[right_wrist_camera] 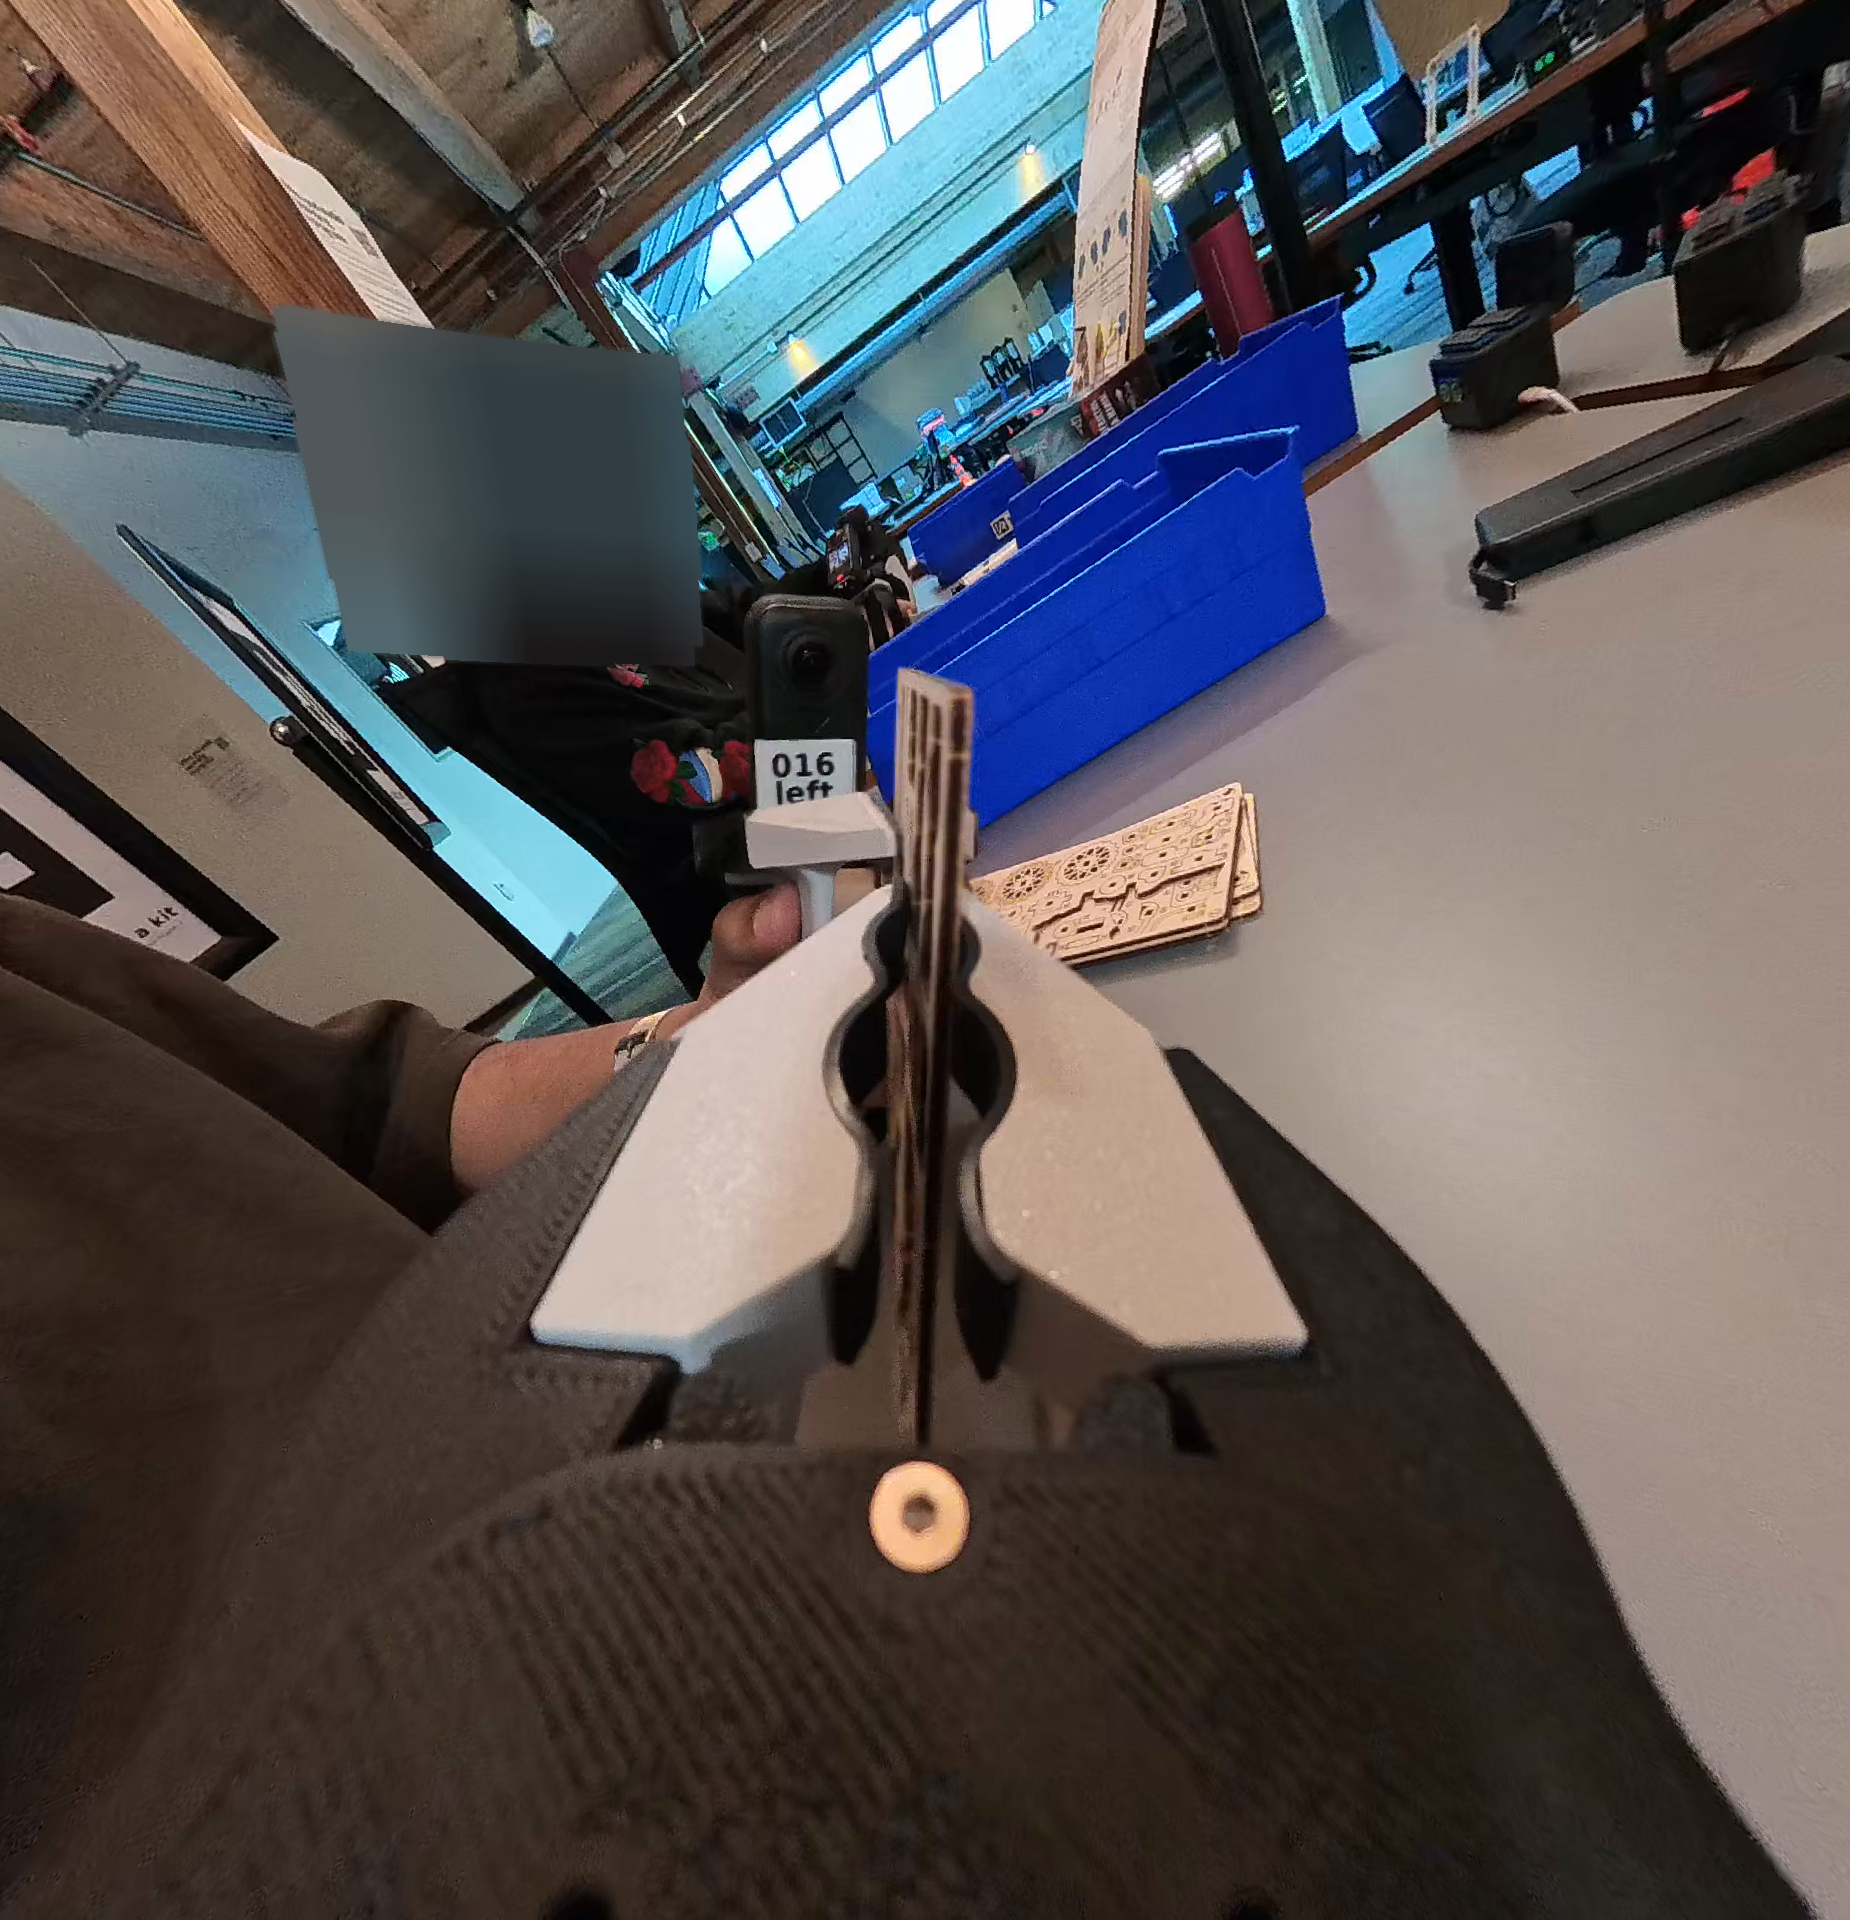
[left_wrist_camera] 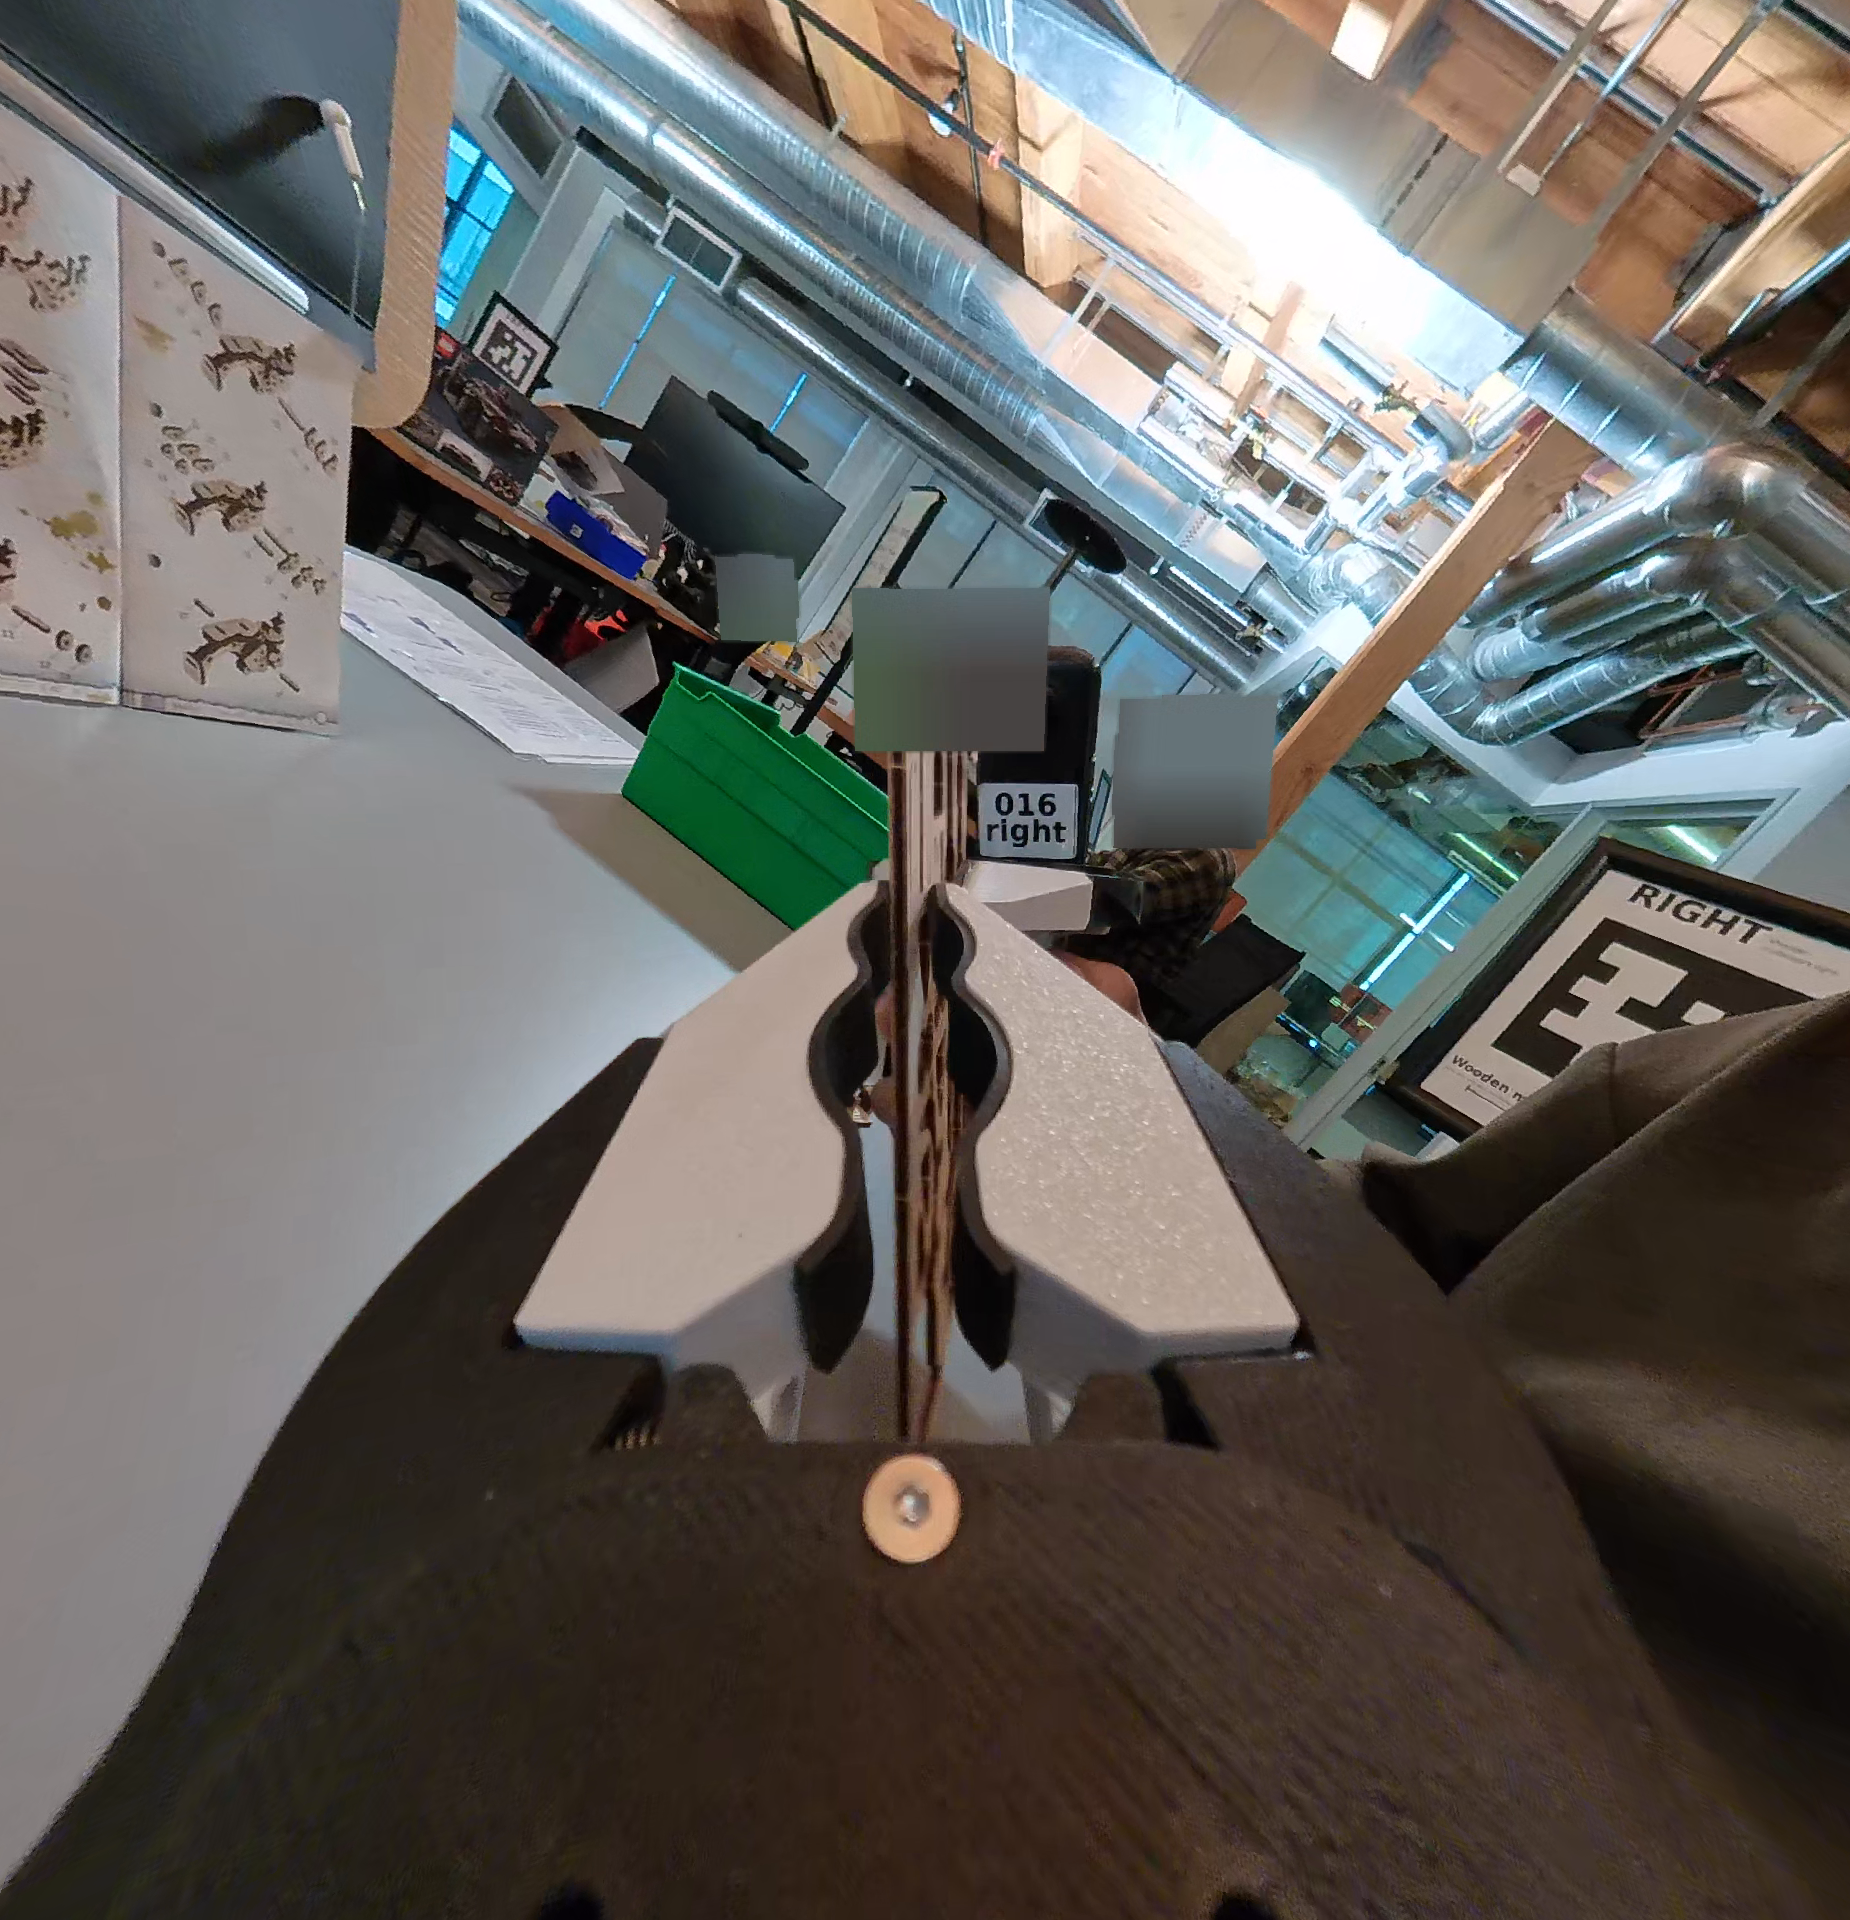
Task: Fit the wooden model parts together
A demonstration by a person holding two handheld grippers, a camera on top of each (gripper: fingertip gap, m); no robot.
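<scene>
My left gripper (left_wrist_camera: 908,914) and right gripper (right_wrist_camera: 926,920) are both clamped edge-on upon one wooden sheet (right_wrist_camera: 931,769), raised clear of the grey table (right_wrist_camera: 1523,1039), presumably for a steady two-sided hold while parts are freed, spare sheets (right_wrist_camera: 1139,883) lying beside the blue bins (right_wrist_camera: 1108,613).

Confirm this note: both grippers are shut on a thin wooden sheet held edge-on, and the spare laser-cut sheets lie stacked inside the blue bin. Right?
Not quite. The left gripper and right gripper are each shut on a wooden sheet, but the right wrist view shows the stack of laser-cut sheets lying on the grey table, beside the blue bin, not in it.
</scene>
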